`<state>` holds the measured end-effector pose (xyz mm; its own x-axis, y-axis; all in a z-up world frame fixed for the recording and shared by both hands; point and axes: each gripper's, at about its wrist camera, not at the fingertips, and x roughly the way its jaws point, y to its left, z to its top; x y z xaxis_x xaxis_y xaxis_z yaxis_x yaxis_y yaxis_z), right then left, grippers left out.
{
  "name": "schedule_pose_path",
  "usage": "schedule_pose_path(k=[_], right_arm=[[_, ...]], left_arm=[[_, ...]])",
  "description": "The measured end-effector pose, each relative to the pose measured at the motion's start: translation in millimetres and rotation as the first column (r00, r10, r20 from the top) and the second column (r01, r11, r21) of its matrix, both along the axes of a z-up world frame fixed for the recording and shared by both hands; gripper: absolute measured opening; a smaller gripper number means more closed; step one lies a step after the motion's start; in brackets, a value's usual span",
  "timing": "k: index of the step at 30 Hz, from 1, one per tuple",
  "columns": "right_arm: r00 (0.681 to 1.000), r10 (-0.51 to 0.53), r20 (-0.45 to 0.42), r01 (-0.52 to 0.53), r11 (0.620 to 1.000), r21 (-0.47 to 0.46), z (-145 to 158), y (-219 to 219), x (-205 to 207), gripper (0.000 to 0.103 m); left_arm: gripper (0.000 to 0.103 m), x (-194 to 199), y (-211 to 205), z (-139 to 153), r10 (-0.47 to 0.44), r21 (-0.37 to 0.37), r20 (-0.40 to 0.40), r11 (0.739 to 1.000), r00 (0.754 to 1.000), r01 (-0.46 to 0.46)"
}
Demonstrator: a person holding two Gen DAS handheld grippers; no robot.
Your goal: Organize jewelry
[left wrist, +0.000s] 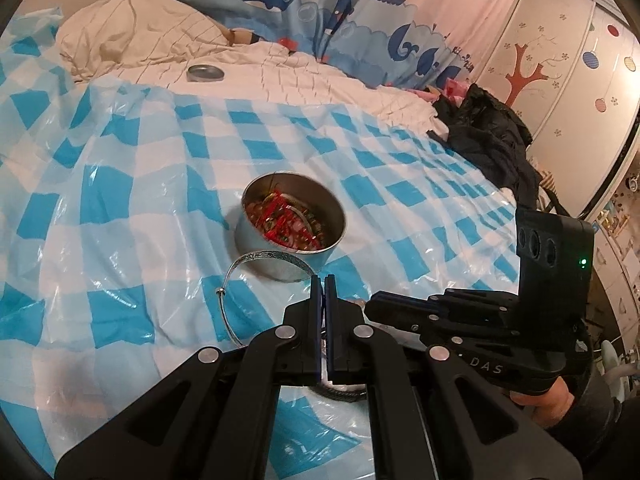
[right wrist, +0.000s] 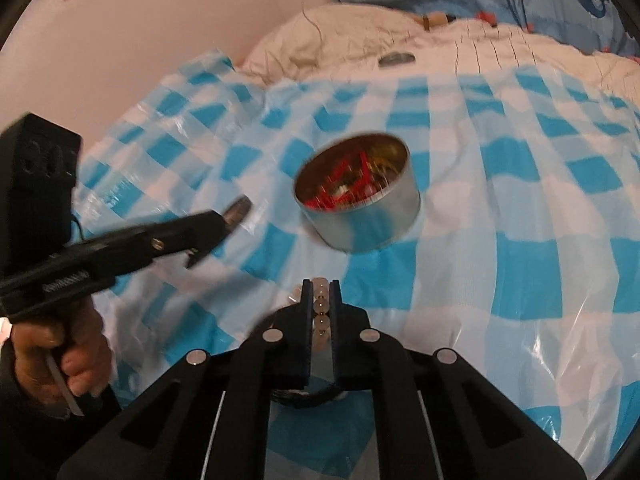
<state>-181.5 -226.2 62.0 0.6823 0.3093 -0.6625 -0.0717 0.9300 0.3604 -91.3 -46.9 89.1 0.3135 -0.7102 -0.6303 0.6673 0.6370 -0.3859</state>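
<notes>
So your left gripper point(left wrist: 324, 280) pinches a bangle point(left wrist: 240, 276) just before the tin point(left wrist: 290, 220); right gripper point(right wrist: 321, 286) clamps beads point(right wrist: 320, 308) strung along its fingers.

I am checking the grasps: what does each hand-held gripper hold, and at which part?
The left hand-held gripper pinches the silver bangle at its band. The right hand-held gripper grips a pale bead bracelet across its beads.

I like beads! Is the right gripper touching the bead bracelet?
Touching. In the right wrist view the right gripper has its jaws closed on the bead bracelet, the pale beads pinched between both pads.
</notes>
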Motion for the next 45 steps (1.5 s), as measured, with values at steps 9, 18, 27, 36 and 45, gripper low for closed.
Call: schedule_pose_path(k=[9, 18, 27, 36, 45], right_arm=[[0.989, -0.056, 0.133, 0.039, 0.991, 0.127, 37.9, -26.8, -9.0, 0.008], [0.985, -0.094, 0.146, 0.061, 0.975, 0.212, 52.0, -51.4, 15.5, 0.008], [0.99, -0.078, 0.114, 0.043, 0.957, 0.287, 49.1, -46.4, 68.3, 0.009], [0.97, -0.232, -0.066, 0.241, 0.931, 0.275, 9.0, -87.1, 35.9, 0.044], [0.963, -0.209, -0.172, 0.247, 0.938, 0.244, -20.4, -78.2, -10.4, 0.055]], left_arm=[[0.001, 9.2, -23.0, 28.1, -0.009, -0.097, 0.033, 0.995, 0.999, 0.012], [0.007, 62.9, -47.5, 3.4, 0.067, -0.238, -0.166, 0.965, 0.984, -0.106], [0.031, 51.4, -13.8, 3.9, 0.159, -0.117, -0.096, 0.979, 0.983, -0.17], [0.049, -16.3, -35.0, -12.9, -0.093, 0.187, 0.07, 0.979, 0.993, 0.078], [0.059, -60.4, -46.3, -34.9, -0.261, 0.313, 0.098, 0.924, 0.96, 0.22]])
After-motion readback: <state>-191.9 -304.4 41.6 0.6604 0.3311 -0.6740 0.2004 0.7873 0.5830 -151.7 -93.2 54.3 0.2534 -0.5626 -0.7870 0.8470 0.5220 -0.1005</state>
